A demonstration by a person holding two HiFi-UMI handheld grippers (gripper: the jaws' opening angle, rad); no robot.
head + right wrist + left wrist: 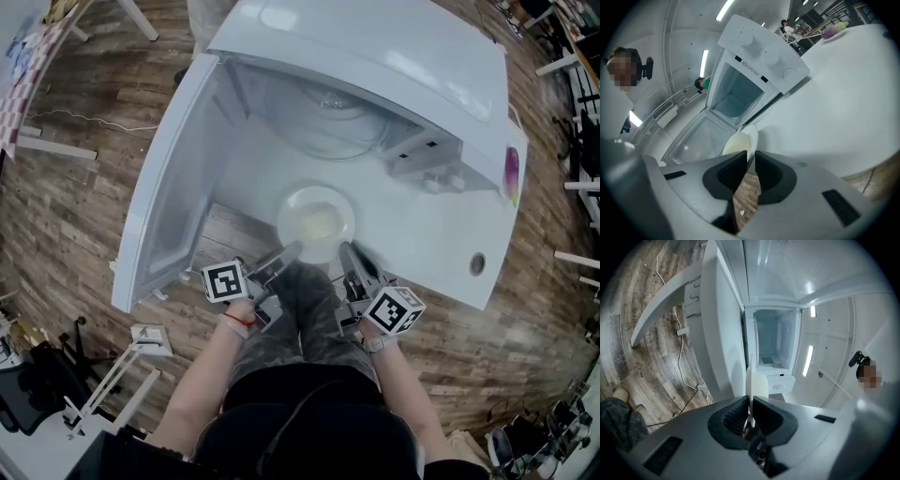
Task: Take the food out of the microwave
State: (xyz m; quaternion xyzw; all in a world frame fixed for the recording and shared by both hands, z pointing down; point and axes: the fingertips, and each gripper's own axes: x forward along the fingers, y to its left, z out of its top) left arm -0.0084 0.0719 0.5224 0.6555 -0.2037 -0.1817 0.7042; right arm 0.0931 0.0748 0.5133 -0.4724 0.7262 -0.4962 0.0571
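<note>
A white plate (317,223) with pale yellow food hangs between my two grippers, in front of the open white microwave (375,56). My left gripper (287,255) is shut on the plate's near-left rim. My right gripper (345,253) is shut on its near-right rim. In the left gripper view the plate (752,385) stands edge-on, pinched between the left gripper (750,404) jaws. In the right gripper view the plate (739,143) and its food show just past the right gripper (750,158). I cannot tell whether the plate touches the table.
The microwave door (178,187) swings out to the left, and its cavity holds a glass turntable (328,117). The white table (441,234) carries a purple and green item (512,173) at its right edge. The person's legs stand on the wooden floor (84,216) below.
</note>
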